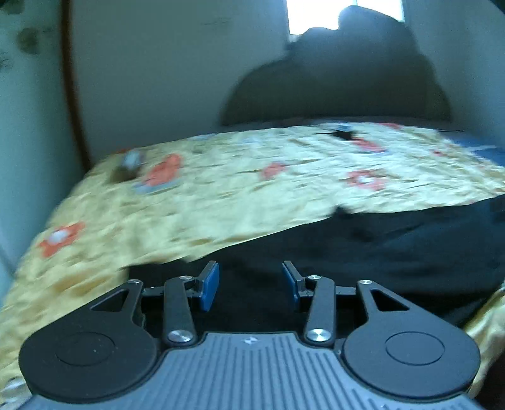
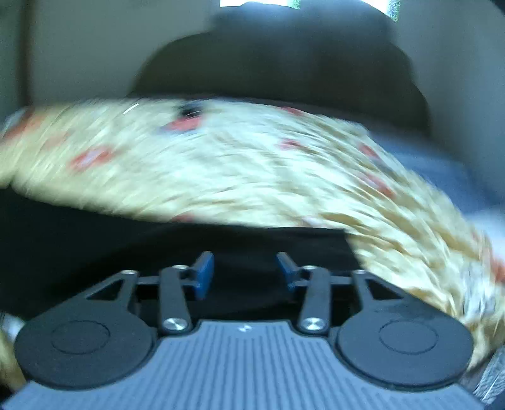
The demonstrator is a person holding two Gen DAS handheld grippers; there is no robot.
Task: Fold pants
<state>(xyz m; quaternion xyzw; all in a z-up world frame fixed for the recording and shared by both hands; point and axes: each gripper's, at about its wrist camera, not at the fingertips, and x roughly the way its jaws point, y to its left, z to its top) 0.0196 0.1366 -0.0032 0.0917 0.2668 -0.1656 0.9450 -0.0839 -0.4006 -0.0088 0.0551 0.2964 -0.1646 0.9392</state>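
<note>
Dark pants (image 1: 394, 239) lie on a bed covered by a yellow sheet with orange flowers (image 1: 221, 195). In the left wrist view my left gripper (image 1: 251, 277) is open, its blue pads apart, low over the near edge of the dark cloth and holding nothing. In the right wrist view the pants (image 2: 94, 239) spread across the lower half over the same sheet (image 2: 252, 164). My right gripper (image 2: 244, 268) is open and empty just above the dark cloth. Both views are blurred by motion.
A large dark rounded heap (image 1: 341, 82), perhaps pillows or bedding, sits at the far end of the bed below a bright window (image 1: 315, 15). A pale wall (image 1: 157, 69) runs along the left. The heap also shows in the right wrist view (image 2: 277, 60).
</note>
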